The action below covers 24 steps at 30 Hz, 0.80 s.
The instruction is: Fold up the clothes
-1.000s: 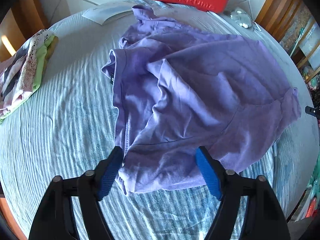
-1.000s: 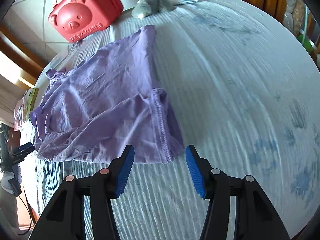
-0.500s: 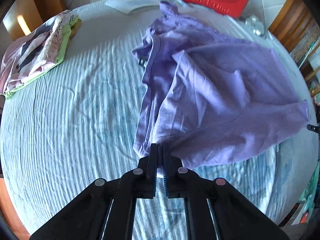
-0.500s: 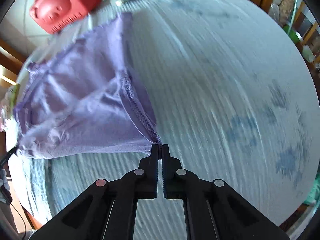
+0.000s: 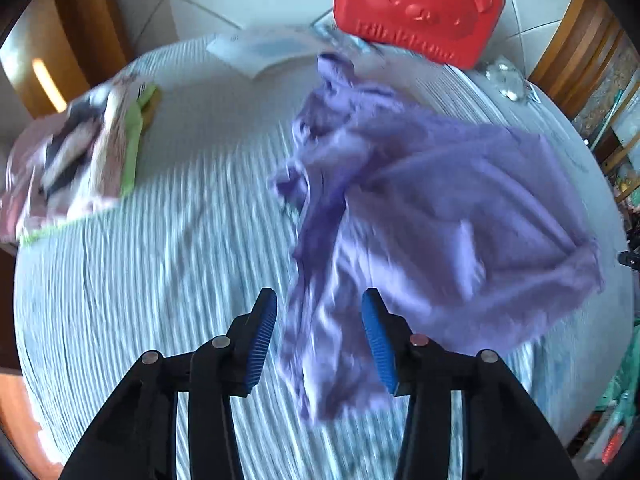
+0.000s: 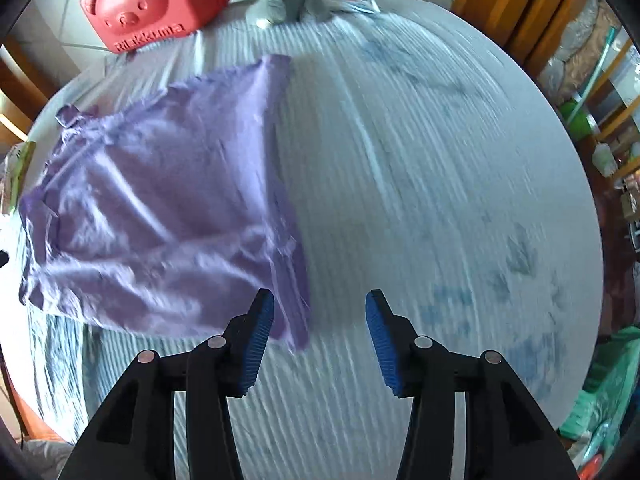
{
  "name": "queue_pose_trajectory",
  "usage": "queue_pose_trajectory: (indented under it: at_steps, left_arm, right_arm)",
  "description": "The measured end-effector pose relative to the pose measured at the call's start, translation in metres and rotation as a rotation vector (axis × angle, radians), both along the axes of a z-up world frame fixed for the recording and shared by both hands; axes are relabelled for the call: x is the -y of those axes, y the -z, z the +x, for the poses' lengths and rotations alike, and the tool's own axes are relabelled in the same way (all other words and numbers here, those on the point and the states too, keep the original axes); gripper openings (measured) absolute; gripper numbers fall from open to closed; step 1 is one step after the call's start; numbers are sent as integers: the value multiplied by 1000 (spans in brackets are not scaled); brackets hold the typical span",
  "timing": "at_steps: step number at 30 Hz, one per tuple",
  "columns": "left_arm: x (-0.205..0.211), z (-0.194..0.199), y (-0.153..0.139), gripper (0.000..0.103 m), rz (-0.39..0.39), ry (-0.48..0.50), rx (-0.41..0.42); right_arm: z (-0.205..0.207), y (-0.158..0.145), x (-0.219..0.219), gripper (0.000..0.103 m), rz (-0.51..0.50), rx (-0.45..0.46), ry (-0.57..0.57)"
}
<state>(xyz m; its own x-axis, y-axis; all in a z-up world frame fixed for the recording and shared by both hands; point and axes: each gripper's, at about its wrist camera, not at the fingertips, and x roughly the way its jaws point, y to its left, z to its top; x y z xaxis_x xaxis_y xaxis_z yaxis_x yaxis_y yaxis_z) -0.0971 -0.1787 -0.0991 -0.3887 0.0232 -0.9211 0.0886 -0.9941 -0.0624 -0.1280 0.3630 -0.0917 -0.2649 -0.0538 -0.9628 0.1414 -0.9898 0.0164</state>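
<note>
A purple T-shirt (image 5: 432, 216) lies crumpled on the pale striped bedspread (image 5: 160, 280). In the left wrist view my left gripper (image 5: 320, 340) is open, with the shirt's near edge lying between and below its blue pads. In the right wrist view the same shirt (image 6: 160, 200) spreads to the left, and my right gripper (image 6: 320, 336) is open, with the shirt's near corner just inside its left pad. Both views are motion-blurred.
A red bear-shaped case (image 5: 416, 4) stands at the head of the bed, also in the right wrist view (image 6: 156, 4). A folded patterned garment (image 5: 80, 160) lies at the left. A grey plush toy (image 6: 288, 0) and white paper (image 5: 264, 48) lie near the case. Wooden bed frame surrounds.
Half a second ago both grippers were shut on the shirt's near edge. Now both are open and the shirt has dropped free onto the bed.
</note>
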Motion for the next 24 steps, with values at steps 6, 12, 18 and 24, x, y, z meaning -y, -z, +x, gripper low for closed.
queue_pose_trajectory:
  at_steps: [6,12,18,24]
  left_arm:
    - [16,-69,18,45,69,-61,-36]
    - [22,-108,52,29,-100,-47,45]
    - [25,-134,28,33,-118,-27,-4]
    - [8,-188,3,55,-30,70,-83]
  right_arm:
    - [-15,23,32,48,-25,46,-43]
    - [-30,36,36,47,-13,61,-22]
    - [-80,23,35,48,-49,-22,-18]
    - [-153,18,47,48,-101,-105,-45]
